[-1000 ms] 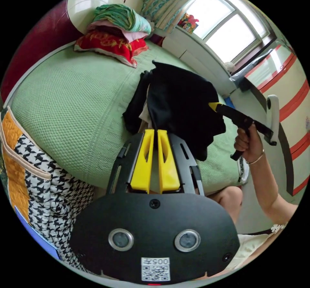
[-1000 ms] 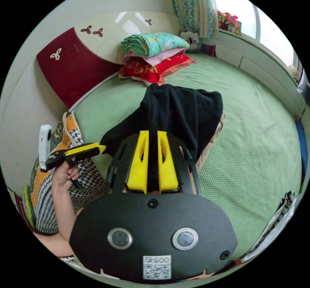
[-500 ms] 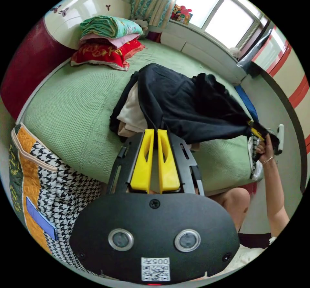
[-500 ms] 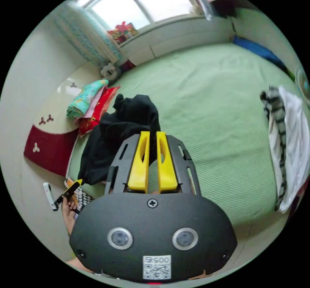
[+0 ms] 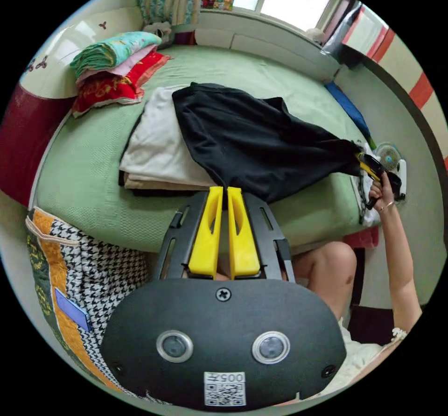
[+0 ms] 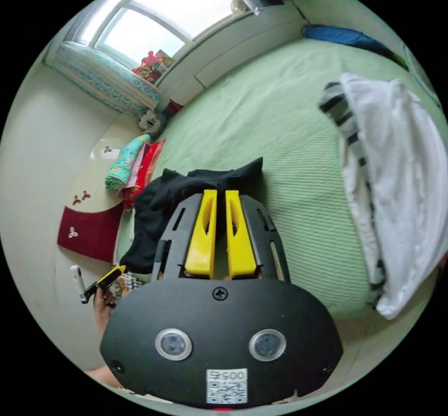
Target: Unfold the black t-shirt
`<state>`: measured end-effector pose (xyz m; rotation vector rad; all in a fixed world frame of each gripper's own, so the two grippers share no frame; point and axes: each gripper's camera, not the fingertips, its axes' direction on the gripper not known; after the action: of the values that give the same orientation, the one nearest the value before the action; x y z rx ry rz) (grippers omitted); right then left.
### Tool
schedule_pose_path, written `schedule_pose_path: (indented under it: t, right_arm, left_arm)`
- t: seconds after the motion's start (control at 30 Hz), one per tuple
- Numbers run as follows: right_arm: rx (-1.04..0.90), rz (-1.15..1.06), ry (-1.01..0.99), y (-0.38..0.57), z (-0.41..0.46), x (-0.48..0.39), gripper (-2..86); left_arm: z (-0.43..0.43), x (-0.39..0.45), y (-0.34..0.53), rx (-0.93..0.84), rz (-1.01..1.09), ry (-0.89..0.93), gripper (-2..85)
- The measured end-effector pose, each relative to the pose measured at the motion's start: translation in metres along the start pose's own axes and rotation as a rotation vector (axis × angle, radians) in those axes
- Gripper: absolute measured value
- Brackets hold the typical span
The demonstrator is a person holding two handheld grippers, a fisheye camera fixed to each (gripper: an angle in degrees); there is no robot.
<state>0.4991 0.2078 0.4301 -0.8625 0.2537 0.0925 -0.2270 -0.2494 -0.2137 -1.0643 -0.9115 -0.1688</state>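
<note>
The black t-shirt (image 5: 252,140) is stretched into a broad, taut sheet above the green bed (image 5: 84,173), tapering toward each held end, with soft folds running along its length and one edge sagging toward the mattress. Its near end is pinched between the closed yellow jaws of the left gripper (image 5: 223,191); its far end is clamped by the right gripper (image 5: 360,158), held in a hand (image 5: 380,192) at the side of the bed. In the right gripper view the same cloth (image 6: 186,192) bunches dark at that gripper's own narrow jaws (image 6: 221,195). Beneath the shirt on the bed lies a stack of folded pale clothes (image 5: 158,150). Toward the head of the bed sits a pile of red and teal bedding (image 5: 112,68). A white and striped heap (image 6: 396,178) lies on the bed's edge.
</note>
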Motion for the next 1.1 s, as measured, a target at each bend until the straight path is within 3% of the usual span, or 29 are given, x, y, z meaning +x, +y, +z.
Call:
schedule_pose_path:
  t: [0.1, 0.27, 0.43, 0.57, 0.63, 0.83, 1.1]
  right_arm:
    - [-0.012, 0.04, 0.149, 0.009, -0.034, 0.047, -0.4]
    - [-0.262, 0.074, 0.15, 0.046, -0.045, 0.117, 2.6]
    - [-0.208, -0.04, 0.167, 0.089, -0.095, 0.131, 5.1]
    - [-0.209, -0.14, 0.152, 0.098, -0.114, 0.124, 7.9]
    - [-0.187, -0.196, 0.154, 0.099, -0.12, 0.116, 8.4]
    - [-0.13, -0.304, 0.167, 0.083, -0.116, 0.089, 8.4]
    - [-0.095, -0.52, 0.21, 0.007, -0.039, 0.024, 10.7]
  left_arm:
    - [0.028, 0.031, 0.002, -0.094, 0.023, 0.082, 1.4]
    - [0.066, 0.071, 0.008, -0.214, 0.066, -0.077, 2.0]
    - [0.074, 0.09, 0.007, -0.199, 0.027, -0.075, 3.5]
    - [0.083, 0.106, -0.005, -0.226, 0.032, -0.208, 4.2]
    - [0.083, 0.113, -0.01, -0.193, 0.046, -0.239, 4.4]
    - [0.072, 0.138, -0.055, 0.0, 0.148, -0.091, 5.2]
    - [0.131, 0.175, -0.205, 0.09, 0.31, 0.023, 6.6]
